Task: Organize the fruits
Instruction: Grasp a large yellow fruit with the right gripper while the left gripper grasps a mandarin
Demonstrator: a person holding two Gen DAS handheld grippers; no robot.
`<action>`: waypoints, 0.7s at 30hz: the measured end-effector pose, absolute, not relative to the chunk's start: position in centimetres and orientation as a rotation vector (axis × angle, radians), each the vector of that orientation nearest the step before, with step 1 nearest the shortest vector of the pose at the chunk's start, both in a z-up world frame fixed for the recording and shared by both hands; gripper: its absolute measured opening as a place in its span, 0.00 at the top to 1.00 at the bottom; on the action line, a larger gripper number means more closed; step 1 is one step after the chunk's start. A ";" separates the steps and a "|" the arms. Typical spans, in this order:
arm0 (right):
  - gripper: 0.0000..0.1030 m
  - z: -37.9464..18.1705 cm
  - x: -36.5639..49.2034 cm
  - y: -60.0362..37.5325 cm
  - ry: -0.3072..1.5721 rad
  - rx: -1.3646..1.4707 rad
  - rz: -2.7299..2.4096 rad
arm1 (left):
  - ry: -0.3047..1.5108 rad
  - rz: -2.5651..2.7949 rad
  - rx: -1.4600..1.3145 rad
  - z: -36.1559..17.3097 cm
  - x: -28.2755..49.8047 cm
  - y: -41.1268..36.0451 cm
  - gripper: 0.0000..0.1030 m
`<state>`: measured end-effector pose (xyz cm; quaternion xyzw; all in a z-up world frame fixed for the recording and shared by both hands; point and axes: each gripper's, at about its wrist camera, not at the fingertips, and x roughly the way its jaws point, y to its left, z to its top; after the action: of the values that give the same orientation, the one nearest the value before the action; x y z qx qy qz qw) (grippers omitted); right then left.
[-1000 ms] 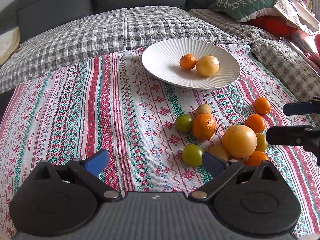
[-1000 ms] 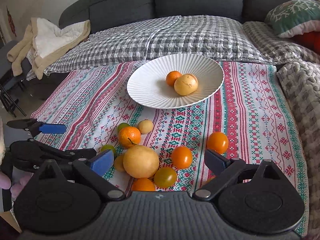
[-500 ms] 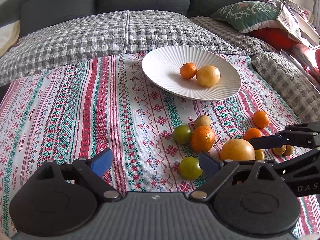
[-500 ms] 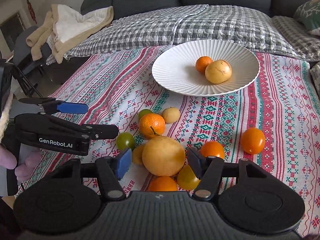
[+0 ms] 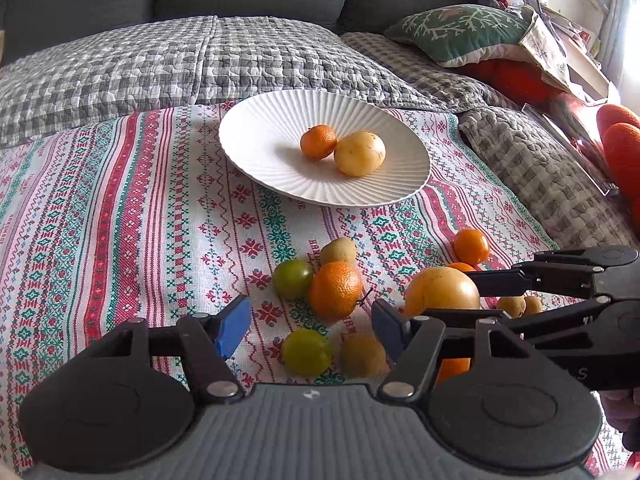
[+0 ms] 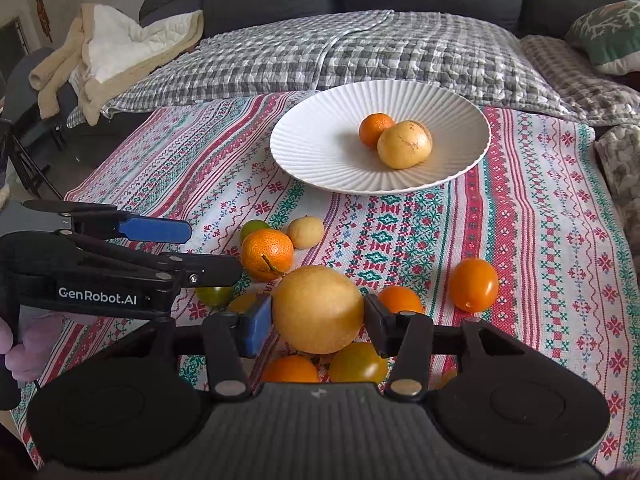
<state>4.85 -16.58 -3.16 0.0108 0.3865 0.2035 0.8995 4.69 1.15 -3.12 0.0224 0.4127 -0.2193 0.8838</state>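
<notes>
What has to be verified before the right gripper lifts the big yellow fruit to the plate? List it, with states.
1. Right gripper jaws on both sides of the large round yellow fruit: ok, pads sit at its flanks.
2. Grip firm enough to lift: cannot tell.
3. Neighbours free of the jaws: not ok, the small orange tomato and the yellow-green tomato crowd the right-hand pad.
4. Room on the white ribbed plate: ok, only a small mandarin and a pale yellow fruit lie there.
5. Left gripper out of the way: ok, open, holding nothing, beside the pile.
</notes>
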 end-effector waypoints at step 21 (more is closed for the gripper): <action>0.56 -2.7 4.1 -18.6 0.781 0.055 0.321 | 0.885 -0.420 0.034 -4.9 6.3 -1.7 0.75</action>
<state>4.09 -18.58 -2.68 0.0265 0.3788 0.1558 0.9119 6.26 -1.70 -4.95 0.0165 0.4251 -0.2019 0.8822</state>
